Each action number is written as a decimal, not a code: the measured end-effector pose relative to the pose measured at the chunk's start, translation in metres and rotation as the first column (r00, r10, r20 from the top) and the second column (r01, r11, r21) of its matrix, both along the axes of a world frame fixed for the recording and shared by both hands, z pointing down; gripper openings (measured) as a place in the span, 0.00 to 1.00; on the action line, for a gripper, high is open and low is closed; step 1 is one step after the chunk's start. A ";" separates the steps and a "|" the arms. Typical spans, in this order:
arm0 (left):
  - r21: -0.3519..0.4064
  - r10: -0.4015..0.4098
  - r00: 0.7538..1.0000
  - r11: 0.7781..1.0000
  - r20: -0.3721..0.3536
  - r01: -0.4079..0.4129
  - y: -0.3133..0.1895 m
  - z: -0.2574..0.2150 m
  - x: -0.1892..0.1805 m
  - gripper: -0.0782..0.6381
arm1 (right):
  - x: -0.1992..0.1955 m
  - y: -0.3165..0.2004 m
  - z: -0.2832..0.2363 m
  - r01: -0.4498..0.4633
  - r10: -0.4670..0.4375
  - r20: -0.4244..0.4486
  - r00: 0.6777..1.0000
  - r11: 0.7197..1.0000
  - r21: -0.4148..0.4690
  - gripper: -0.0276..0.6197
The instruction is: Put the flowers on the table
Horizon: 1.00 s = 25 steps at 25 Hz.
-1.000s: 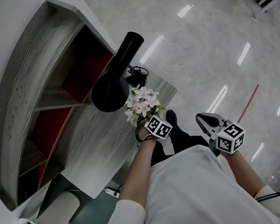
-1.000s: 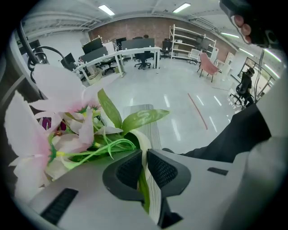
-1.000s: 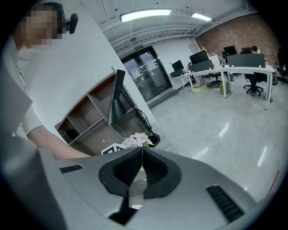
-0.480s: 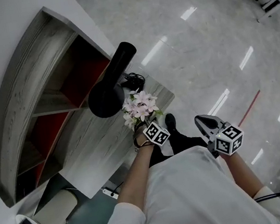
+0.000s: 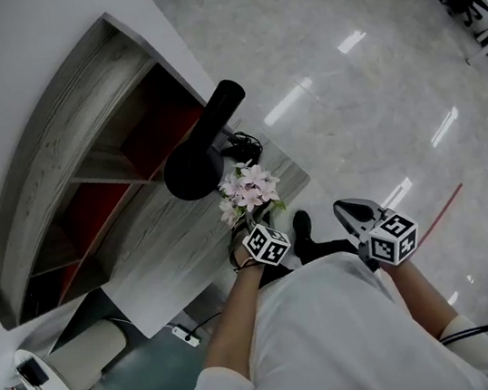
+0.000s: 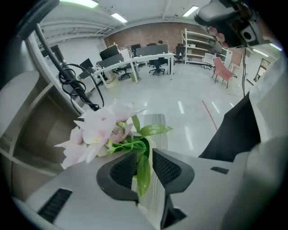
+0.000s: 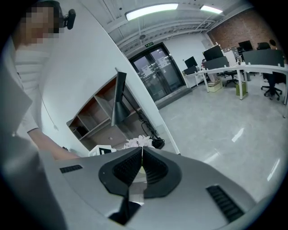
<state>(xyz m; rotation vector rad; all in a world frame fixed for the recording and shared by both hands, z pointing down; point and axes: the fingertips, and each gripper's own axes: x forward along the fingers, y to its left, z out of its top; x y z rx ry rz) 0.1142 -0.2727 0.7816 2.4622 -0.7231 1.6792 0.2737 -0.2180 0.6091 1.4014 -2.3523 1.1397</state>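
Grey glossy floor (image 5: 345,81) fills most of the head view. Curved grey wood-grain shelf unit (image 5: 55,164) with red back panels stands against the white wall. Grey wood-grain counter (image 5: 164,243) sits in front of it. Black cone-shaded lamp (image 5: 204,145) stands on the counter, with a black cable tangle (image 5: 242,150) beside it. Bunch of pale pink flowers with green leaves (image 5: 248,189) sits on the counter near its floor-side edge, just beside the lamp. Left gripper (image 6: 144,155) is right at the flowers; its jaws have just been opening and stand spread, one green leaf hanging loose between the pads. Right gripper (image 7: 141,152) is off the counter over the floor, jaws pressed together on nothing.
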 end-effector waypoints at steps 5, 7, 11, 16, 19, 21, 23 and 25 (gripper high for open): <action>0.052 -0.148 0.984 0.987 -0.096 0.154 -0.003 -0.033 -0.015 0.17 | -0.013 -0.006 0.001 0.088 -0.088 0.008 0.996 0.996 0.015 0.07; 0.062 -0.213 0.966 0.973 -0.144 0.224 -0.003 -0.046 -0.024 0.14 | -0.021 -0.007 0.002 0.125 -0.126 0.005 0.992 0.992 0.020 0.07; 0.032 -0.326 0.910 0.938 -0.257 0.345 0.008 -0.073 -0.044 0.12 | -0.037 -0.004 0.001 0.178 -0.178 -0.007 0.984 0.983 0.034 0.07; -0.033 -0.372 0.827 0.918 -0.422 0.396 0.032 -0.108 -0.066 0.12 | -0.060 0.002 -0.005 0.190 -0.190 -0.010 0.982 0.980 0.054 0.07; -0.103 -0.392 0.774 0.913 -0.497 0.396 0.056 -0.123 -0.079 0.12 | -0.077 0.014 -0.010 0.200 -0.199 -0.014 0.980 0.978 0.061 0.07; -0.145 -0.411 0.740 0.906 -0.533 0.398 0.077 -0.131 -0.088 0.12 | -0.088 0.026 -0.015 0.204 -0.204 -0.019 0.979 0.977 0.067 0.07; -0.156 -0.411 0.716 0.905 -0.564 0.397 0.095 -0.139 -0.097 0.12 | -0.097 0.037 -0.020 0.206 -0.204 -0.028 0.979 0.976 0.076 0.07; -0.152 -0.401 0.702 0.908 -0.588 0.391 0.113 -0.148 -0.105 0.12 | -0.103 0.047 -0.024 0.203 -0.200 -0.037 0.979 0.976 0.085 0.07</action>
